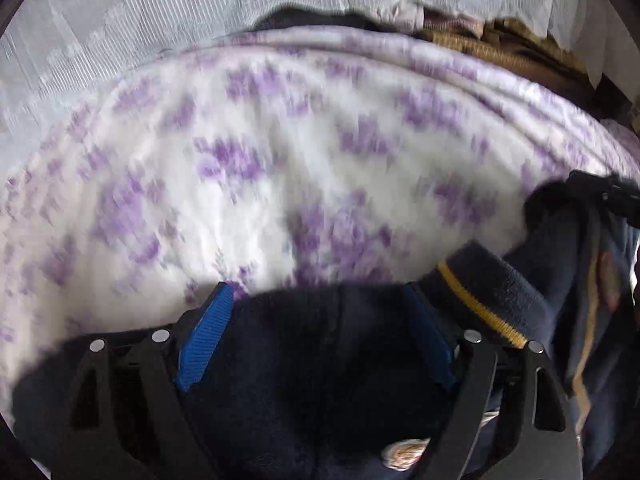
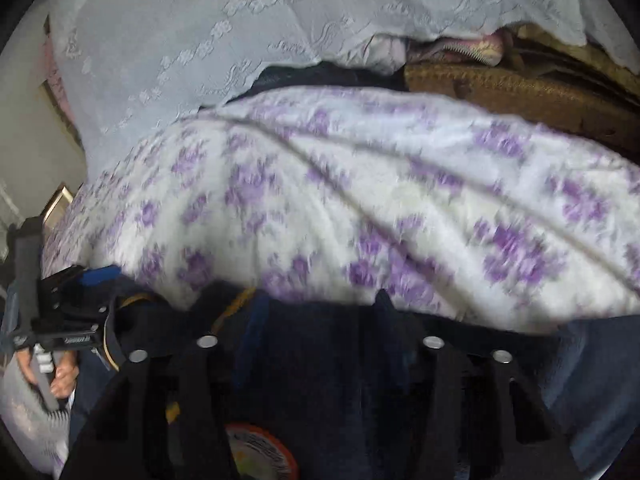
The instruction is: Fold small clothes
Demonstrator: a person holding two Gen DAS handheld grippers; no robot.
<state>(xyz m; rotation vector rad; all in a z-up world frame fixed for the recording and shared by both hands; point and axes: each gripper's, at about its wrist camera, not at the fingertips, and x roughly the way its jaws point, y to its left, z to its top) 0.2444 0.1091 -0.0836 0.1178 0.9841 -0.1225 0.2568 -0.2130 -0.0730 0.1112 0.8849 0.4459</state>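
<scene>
A dark navy garment (image 1: 320,392) with a yellow-striped ribbed cuff (image 1: 480,304) lies at the near edge of the floral sheet. My left gripper (image 1: 320,320) stands open above it, its blue pads (image 1: 206,332) wide apart, with navy cloth lying between them. In the right wrist view the same garment (image 2: 320,392) shows a round orange-rimmed patch (image 2: 260,452). My right gripper (image 2: 320,320) is open over the cloth, and its dark fingers (image 2: 256,320) stand apart. The left gripper (image 2: 80,292) also shows at the far left of that view, held by a hand (image 2: 60,376).
A white sheet with purple flowers (image 1: 240,160) covers the bed ahead. Behind it hangs a pale blue embroidered cloth (image 2: 200,40). A brown woven cushion (image 2: 520,88) and other folded fabrics sit at the back right. Both views are motion-blurred.
</scene>
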